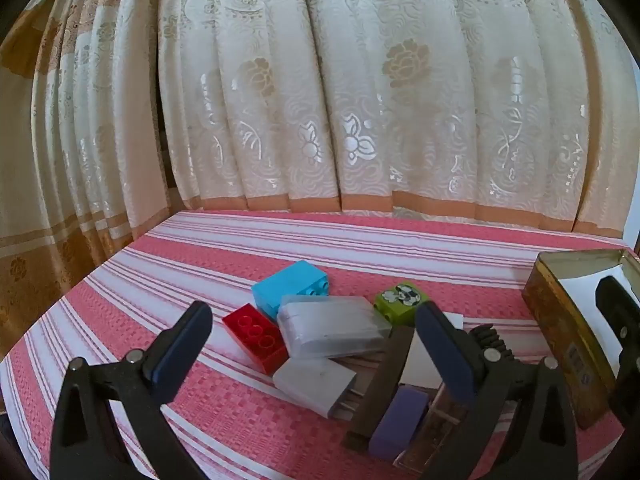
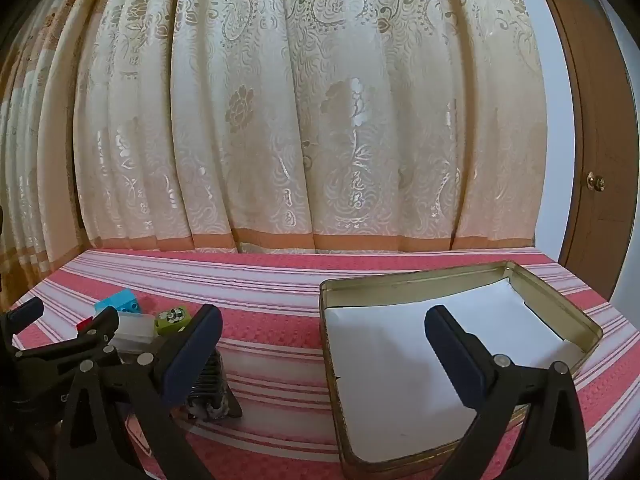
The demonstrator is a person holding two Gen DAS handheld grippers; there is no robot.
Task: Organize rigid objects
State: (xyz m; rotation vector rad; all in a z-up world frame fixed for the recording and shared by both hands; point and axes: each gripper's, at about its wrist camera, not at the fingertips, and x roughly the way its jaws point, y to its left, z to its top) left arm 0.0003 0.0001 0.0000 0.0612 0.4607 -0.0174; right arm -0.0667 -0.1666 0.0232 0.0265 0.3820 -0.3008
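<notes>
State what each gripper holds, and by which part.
Nothing is held. The left gripper gapes open above the toy pile; the right gripper gapes open over the paper-lined gold tin.

A cream curtain [image 2: 312,120] with floral patterning and a tan hem band is hanging in pleats across the far side. A red-and-white striped cloth [image 2: 260,280] is covering the counter. A brown wooden door [image 2: 592,140] with a brass knob [image 2: 595,181] is standing at far right, beside a pale wall [image 2: 554,184]. Daylight is glowing through the fabric.

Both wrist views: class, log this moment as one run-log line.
left claw: open, over toy pile | right claw: open, over tin | tin: paper lining only | blue brick: on cloth
</notes>
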